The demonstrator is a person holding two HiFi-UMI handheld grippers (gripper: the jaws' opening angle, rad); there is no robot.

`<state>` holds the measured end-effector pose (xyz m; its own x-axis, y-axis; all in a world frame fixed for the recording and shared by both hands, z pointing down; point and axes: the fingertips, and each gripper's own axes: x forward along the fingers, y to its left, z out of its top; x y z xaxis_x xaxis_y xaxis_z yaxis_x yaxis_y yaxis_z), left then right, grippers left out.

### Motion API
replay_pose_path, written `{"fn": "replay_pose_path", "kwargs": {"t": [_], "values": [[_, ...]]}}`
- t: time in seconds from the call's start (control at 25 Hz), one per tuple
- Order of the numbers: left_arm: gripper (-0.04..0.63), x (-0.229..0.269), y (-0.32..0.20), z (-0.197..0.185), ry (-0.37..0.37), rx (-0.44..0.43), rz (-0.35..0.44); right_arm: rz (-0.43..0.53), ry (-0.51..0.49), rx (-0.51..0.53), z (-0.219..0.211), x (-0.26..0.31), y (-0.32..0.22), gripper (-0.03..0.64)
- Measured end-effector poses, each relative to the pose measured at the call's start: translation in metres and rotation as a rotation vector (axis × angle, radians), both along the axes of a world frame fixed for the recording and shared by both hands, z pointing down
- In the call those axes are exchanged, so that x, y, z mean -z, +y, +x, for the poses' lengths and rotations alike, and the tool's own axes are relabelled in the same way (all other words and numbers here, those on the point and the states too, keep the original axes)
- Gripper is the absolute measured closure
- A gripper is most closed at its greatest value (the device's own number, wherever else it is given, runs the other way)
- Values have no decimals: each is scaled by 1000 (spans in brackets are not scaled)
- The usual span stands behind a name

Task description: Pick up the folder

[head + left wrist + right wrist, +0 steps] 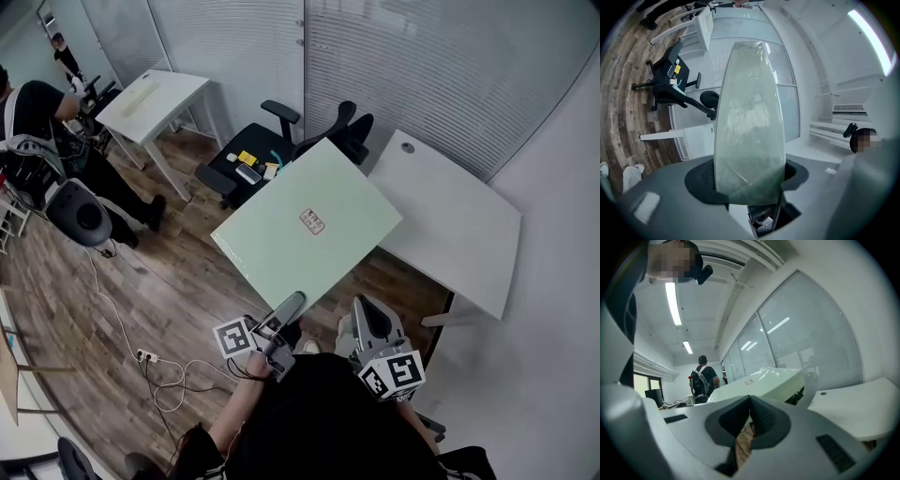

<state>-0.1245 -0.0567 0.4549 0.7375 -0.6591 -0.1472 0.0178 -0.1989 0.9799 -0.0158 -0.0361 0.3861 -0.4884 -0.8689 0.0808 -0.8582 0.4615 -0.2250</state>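
Note:
A large pale green folder [309, 220] with a small label in its middle hangs tilted in the air above the wooden floor. My left gripper [286, 309] is shut on the middle of its near edge. In the left gripper view the folder [750, 131] rises straight out from between the jaws of that gripper [750, 187] and fills the centre. My right gripper [370, 323] hovers just right of the folder's near corner without touching it. In the right gripper view the dark pads of the right gripper [750, 401] meet with nothing between them, and the folder [764, 380] shows beyond.
A white desk [450, 216] stands to the right under the folder's far corner. A black office chair [253, 164] with small items on its seat is behind the folder. Another white table [155, 98] and a person [37, 112] are far left. A cable and power strip [145, 356] lie on the floor.

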Motion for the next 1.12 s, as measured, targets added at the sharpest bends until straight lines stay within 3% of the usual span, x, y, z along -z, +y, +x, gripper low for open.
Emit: {"fn": "replay_pose_path", "kwargs": {"t": [0.24,0.44,0.72,1.12], "values": [[316,1,2,3,12,36,22,91,4,28,-1,12,6,618],[316,-2,9,11,-15,15,40,72,7,30,0,2,13,618],[316,-1,38,12,-11,19,42,105,21,74,-8,9,39,618],[316,-7,42,17,0,27,17,77,34,105,-9,-4,49,618]]}}
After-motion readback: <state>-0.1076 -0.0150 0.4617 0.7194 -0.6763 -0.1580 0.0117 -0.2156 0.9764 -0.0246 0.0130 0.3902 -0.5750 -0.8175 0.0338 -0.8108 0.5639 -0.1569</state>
